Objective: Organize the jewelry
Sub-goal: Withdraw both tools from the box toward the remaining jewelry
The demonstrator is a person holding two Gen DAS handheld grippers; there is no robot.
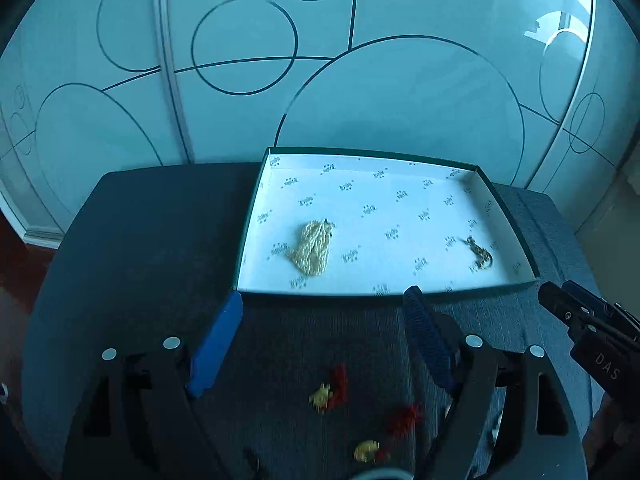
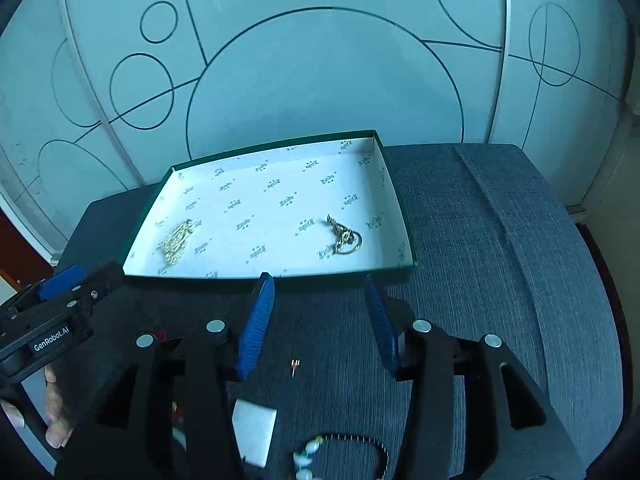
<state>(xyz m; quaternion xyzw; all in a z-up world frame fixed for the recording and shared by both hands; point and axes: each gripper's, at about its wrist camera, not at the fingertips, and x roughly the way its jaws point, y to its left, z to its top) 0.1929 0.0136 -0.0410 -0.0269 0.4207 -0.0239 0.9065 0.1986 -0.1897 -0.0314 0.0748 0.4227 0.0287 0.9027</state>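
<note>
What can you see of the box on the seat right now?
The box is a shallow open tray, cardboard by its look, dark green outside, with a white lining printed all over with small dark logos. It lies flat on the grey fabric seat, its far edge near the frosted panels. Inside, apart from each other, lie a pale gold chain bundle towards the left and a darker gold chain towards the right. Neither gripper touches it.

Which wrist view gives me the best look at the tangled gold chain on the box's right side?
Right wrist view: the tangled gold chain sits near centre, its loop distinct. In the left wrist view the chain is a small blurred cluster near the box's right wall.
</note>
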